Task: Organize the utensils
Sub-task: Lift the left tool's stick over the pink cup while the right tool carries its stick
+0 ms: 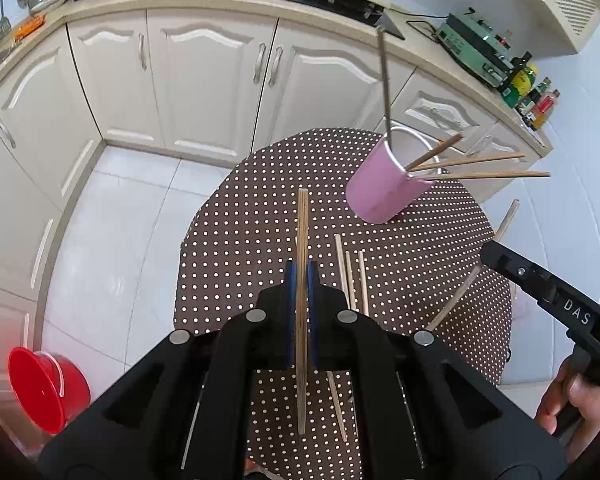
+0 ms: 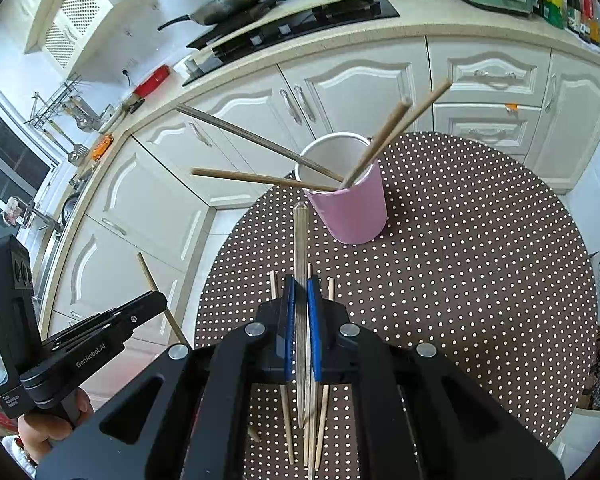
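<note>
Above dotted table (image 1: 236, 240) | left tool (image 1: 302, 280) pinching wooden chopstick (image 1: 302, 232) | right tool (image 2: 300, 300) pinching metal chopstick (image 2: 300, 240)

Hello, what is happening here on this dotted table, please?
A person is sorting chopsticks into a pink cup on the dotted table. The left gripper is shut on one wooden chopstick, and the right gripper is shut on a greyish chopstick. Both are held above the table, not yet in the cup. Four chopsticks already lean in the cup, and several loose chopsticks lie on the table.
</note>
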The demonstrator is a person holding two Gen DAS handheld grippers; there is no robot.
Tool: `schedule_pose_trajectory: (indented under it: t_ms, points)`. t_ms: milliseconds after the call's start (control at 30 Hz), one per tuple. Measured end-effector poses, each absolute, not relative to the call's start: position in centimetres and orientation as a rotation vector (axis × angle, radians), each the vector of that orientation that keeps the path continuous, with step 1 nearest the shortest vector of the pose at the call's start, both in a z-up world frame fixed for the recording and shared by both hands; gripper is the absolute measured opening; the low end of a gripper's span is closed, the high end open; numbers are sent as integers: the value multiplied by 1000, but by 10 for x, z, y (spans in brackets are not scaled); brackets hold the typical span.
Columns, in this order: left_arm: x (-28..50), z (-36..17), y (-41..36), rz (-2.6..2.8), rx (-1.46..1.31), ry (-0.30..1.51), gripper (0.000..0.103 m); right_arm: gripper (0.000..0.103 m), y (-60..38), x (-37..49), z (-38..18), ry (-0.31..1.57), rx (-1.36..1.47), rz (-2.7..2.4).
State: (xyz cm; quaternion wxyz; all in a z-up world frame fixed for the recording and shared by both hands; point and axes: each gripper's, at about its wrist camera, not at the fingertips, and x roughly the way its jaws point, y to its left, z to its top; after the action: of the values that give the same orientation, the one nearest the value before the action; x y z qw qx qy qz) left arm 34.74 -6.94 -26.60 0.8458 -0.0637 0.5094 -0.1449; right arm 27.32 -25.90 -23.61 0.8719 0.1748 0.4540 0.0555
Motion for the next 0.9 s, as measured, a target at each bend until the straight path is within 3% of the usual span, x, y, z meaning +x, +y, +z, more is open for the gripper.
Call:
schedule_pose_trajectory:
  t_ms: [900]
  points:
    - [284, -221, -53, -378, -85, 934, 6, 5, -210, 216, -210, 803, 217, 115]
